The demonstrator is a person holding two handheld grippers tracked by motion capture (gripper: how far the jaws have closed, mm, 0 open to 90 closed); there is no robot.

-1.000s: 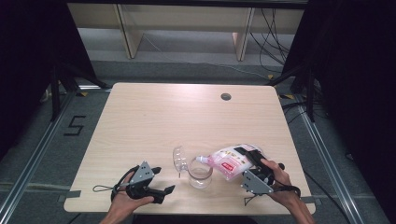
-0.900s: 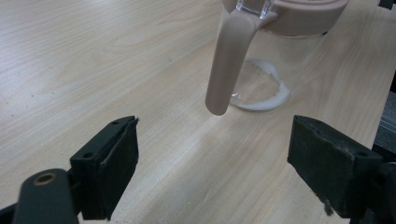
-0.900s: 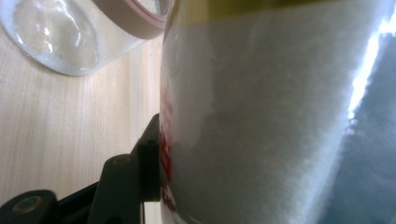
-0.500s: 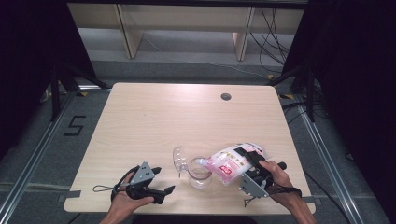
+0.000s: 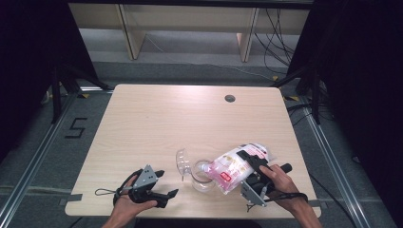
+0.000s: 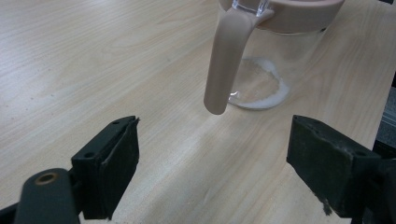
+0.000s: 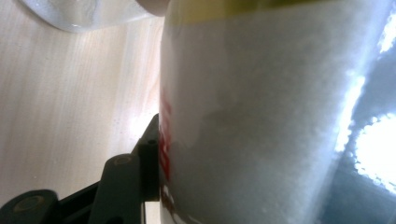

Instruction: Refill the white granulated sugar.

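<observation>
**Clear jug, tipped bag**

Clear glass jug (image 5: 202,175) stands near the surface's (image 5: 190,118) front edge. Left of it, the left hand-held gripper (image 5: 167,184) rests released. Right of it, the right hand-held gripper (image 5: 251,164) grasps the white-filled bag (image 5: 233,166), tilted, mouth at the jug's rim.

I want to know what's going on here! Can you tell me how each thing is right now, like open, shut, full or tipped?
Refill pouch: tipped, mouth over the jar, white grains inside.
Glass jar: upright, open, a thin ring of white grains at the bottom.
Clear lid: off, beside the jar.
Left gripper: open, holding nothing, resting on the table.
Right gripper: shut on the pouch.
</observation>
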